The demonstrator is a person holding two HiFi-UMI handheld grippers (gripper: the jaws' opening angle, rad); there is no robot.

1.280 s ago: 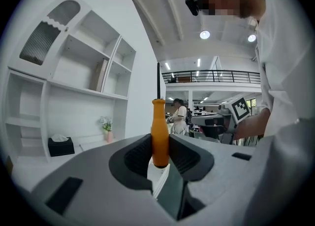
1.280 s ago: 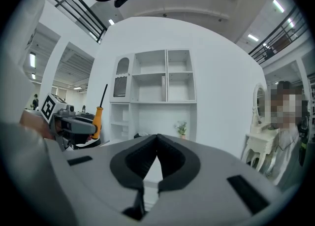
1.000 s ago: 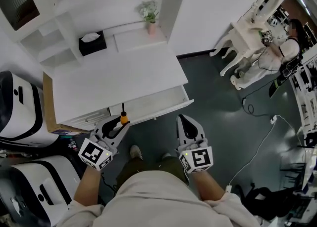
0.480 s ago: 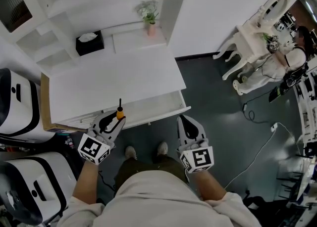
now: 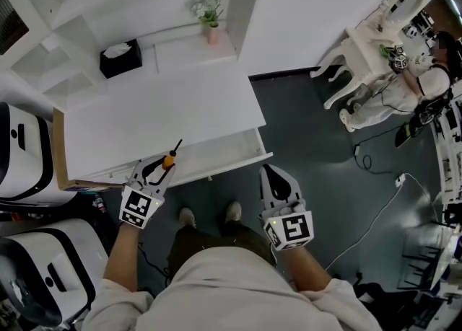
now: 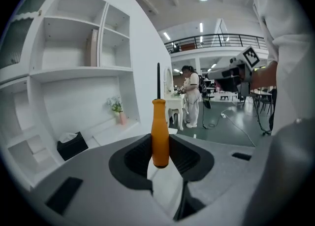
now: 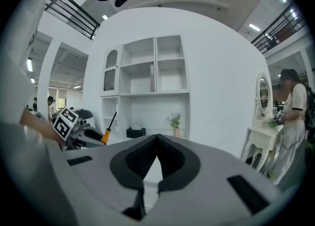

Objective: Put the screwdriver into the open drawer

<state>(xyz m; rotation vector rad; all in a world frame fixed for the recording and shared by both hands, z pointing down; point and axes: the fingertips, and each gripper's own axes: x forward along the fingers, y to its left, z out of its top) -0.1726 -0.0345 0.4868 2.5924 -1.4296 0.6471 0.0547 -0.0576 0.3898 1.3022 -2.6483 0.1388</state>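
Screwdriver [image 5: 170, 158] is sitting clamped in your left tool [image 5: 162, 168] near the open drawer [image 5: 231, 164]. Your right tool [image 5: 271, 172] is hovering closed and empty.

Orange handle w/ blk shaft on screwdriver [image 6: 160, 131]; wht drawer [image 5: 216, 153]; blk tissue box [image 5: 123, 63]; dk grey floor [image 5: 310, 128].

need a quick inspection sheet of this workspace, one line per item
surface: white desk with shelves behind
job's things: screwdriver, orange handle; open drawer, nothing seen inside
clutter: black tissue box and potted plant on the shelves
grippers: left gripper shut on the screwdriver near the drawer's left end; right gripper shut, empty
cables: white cable across the floor, right side
surroundings: white dressing table with a person beside it; white machines at left
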